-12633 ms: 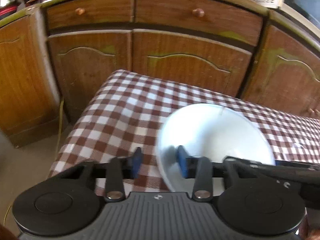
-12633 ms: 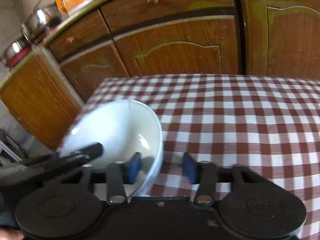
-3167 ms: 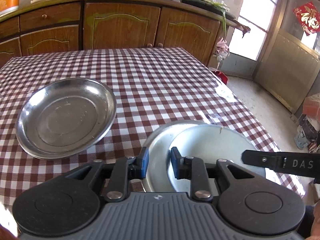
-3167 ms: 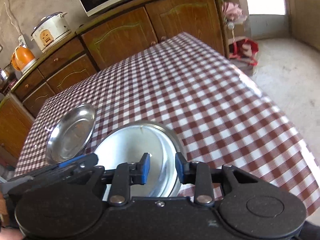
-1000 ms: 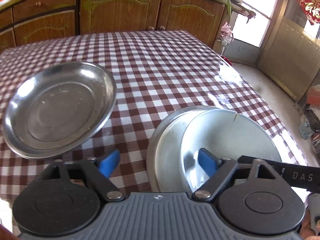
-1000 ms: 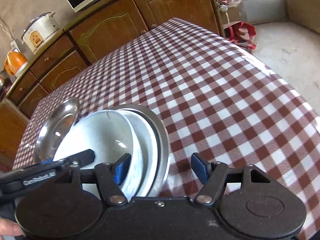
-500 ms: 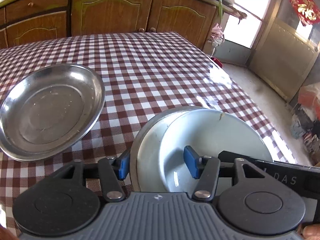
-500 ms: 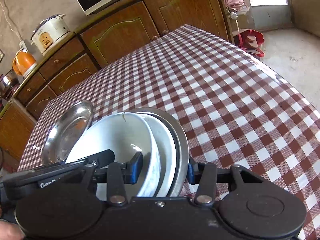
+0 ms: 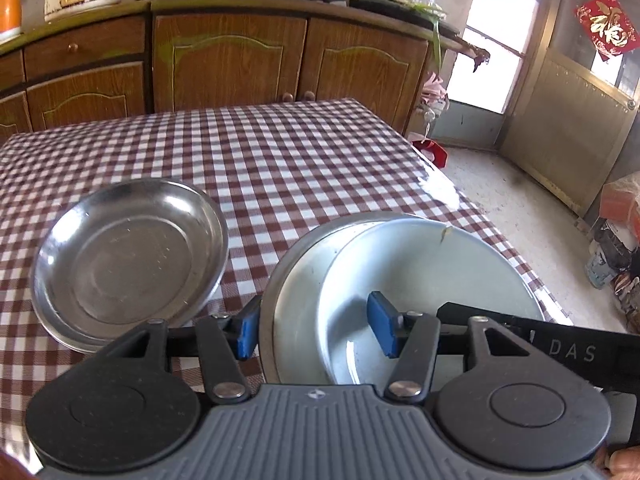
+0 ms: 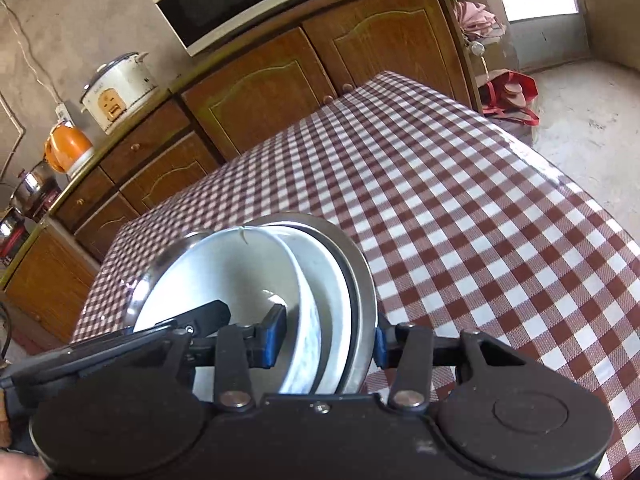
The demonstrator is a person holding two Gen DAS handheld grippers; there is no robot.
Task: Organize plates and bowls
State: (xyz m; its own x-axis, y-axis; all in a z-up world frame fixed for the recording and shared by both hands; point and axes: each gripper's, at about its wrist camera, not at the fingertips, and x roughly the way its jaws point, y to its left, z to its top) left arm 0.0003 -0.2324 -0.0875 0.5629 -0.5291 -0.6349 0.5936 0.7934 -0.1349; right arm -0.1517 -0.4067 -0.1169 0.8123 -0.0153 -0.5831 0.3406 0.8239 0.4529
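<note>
- A steel plate (image 9: 120, 264) lies at the left of the checked desk (image 9: 304, 160), apart from the stack and free of both tools.
- The left tool (image 9: 314, 330) has its blue pads on either side of the stack's left edge: one pad outside the steel rim, the other inside the white bowl (image 9: 432, 280). It grasps the stack.
- The stack is the white bowl nested in a white plate (image 10: 332, 292), which sits in a steel dish (image 10: 362, 272). The bowl's rim shows a small chip at the far side.
- The right tool (image 10: 326, 342) grasps the stack's right edge, one pad inside the bowl and one behind the steel dish.
- The stack tilts in the right wrist view; whether it touches the desk cannot be told.
- Wooden cabinets (image 9: 232, 64) stand behind the desk.
</note>
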